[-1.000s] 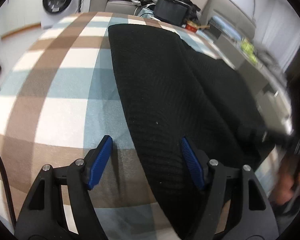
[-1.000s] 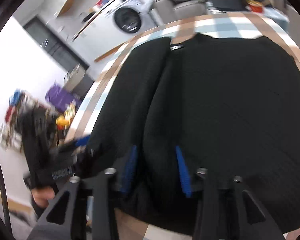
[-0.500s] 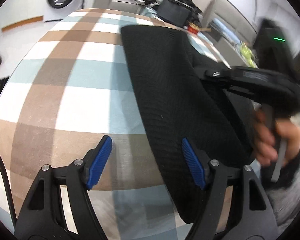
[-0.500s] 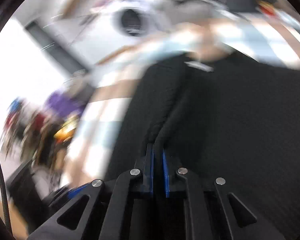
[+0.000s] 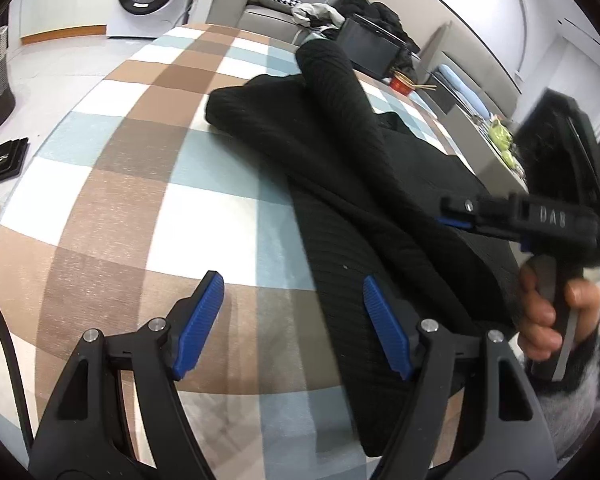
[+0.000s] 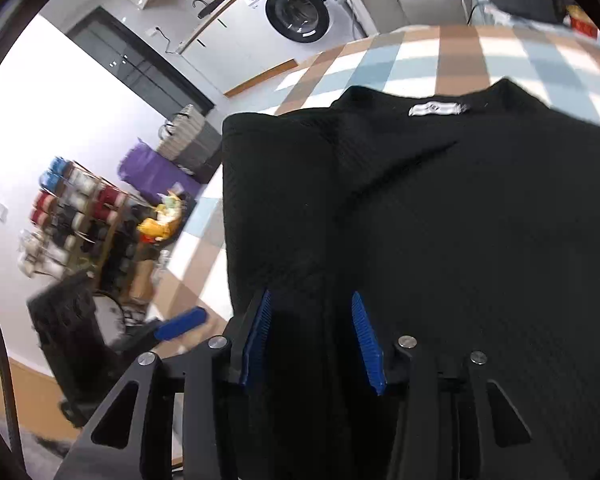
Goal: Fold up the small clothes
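Right tool [image 6: 312, 336] has reopened, empty, over the black sweater [image 5: 364, 184] on the checked surface [image 5: 148, 184]; left tool [image 5: 292, 320] wide open, empty; smooth the sleeve flat next.

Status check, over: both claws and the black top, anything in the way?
Left claw open, empty, at the black top's edge. Right claw open over it. Top partly folded on checked cloth. Nothing in the way.

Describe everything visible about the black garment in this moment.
The black garment is a ribbed knit top with a white neck label. It lies on the checked tablecloth, one side strip folded inward over the body, forming a long raised band. The right gripper is open above the folded edge; the left gripper is open at its hem.
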`<state>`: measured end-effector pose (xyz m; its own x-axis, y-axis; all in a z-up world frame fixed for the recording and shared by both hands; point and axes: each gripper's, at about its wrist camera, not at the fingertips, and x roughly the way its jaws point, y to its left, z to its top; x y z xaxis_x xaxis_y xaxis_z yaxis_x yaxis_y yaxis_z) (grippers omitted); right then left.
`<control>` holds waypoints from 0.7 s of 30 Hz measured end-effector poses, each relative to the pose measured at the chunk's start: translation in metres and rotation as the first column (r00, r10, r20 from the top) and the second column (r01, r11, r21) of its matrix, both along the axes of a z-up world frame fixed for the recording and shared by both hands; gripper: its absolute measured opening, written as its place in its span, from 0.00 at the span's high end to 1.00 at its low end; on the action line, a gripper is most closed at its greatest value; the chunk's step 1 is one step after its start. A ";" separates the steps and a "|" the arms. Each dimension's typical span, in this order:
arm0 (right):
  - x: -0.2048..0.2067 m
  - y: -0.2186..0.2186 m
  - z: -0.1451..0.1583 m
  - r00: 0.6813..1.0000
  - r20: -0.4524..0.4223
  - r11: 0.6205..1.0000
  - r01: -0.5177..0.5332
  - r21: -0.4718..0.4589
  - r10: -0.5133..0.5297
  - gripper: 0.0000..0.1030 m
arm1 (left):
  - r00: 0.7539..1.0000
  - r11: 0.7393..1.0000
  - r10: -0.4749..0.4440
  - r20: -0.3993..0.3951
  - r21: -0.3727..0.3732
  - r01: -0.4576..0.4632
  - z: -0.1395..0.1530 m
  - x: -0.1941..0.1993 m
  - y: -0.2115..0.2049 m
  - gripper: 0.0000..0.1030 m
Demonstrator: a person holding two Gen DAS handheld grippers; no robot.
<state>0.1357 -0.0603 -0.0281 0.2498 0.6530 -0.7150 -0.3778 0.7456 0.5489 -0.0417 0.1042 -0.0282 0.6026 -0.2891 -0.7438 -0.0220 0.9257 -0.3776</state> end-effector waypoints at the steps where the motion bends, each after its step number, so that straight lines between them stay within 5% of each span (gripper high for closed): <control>1: 0.004 -0.003 -0.002 1.000 -0.016 1.000 0.002 0.020 -0.001 0.50 | 1.000 1.000 -0.004 -0.002 0.005 0.004 -0.001 0.000 -0.002 0.32; 8: 0.014 0.025 0.009 0.997 0.029 0.997 -0.070 -0.010 0.070 0.46 | 1.000 1.000 -0.005 -0.005 0.021 0.005 -0.002 0.001 -0.008 0.32; 10: 0.016 0.034 0.008 0.995 0.043 0.996 -0.085 -0.038 0.087 0.58 | 1.000 1.000 -0.002 -0.007 0.026 0.002 -0.002 0.001 -0.008 0.32; 11: 0.015 0.036 0.008 0.994 0.059 0.994 -0.092 -0.055 0.095 0.83 | 1.000 1.000 -0.001 -0.008 0.025 0.001 -0.003 0.004 -0.008 0.32; 12: 0.015 0.036 0.009 0.993 0.072 0.994 -0.095 -0.057 0.099 0.93 | 1.000 1.000 0.000 -0.009 0.025 0.000 -0.003 0.004 -0.008 0.32; 15: 0.005 0.023 0.029 0.979 0.190 0.996 -0.069 -0.057 0.079 0.94 | 1.000 0.999 -0.002 -0.007 0.032 0.002 -0.002 0.004 -0.008 0.32; 17: 0.004 0.001 0.041 0.969 0.246 0.993 0.038 -0.112 -0.009 0.94 | 1.000 0.999 -0.003 -0.006 0.034 0.003 -0.002 0.005 -0.009 0.32; 19: 0.011 -0.033 0.041 0.947 0.266 0.940 0.247 -0.236 -0.182 0.91 | 1.000 0.999 -0.004 0.000 0.031 0.004 -0.001 0.005 -0.010 0.32; 21: 0.019 -0.066 0.033 0.928 0.240 0.886 0.351 -0.304 -0.285 0.90 | 1.000 1.000 -0.007 0.004 0.029 0.007 0.000 0.007 -0.011 0.32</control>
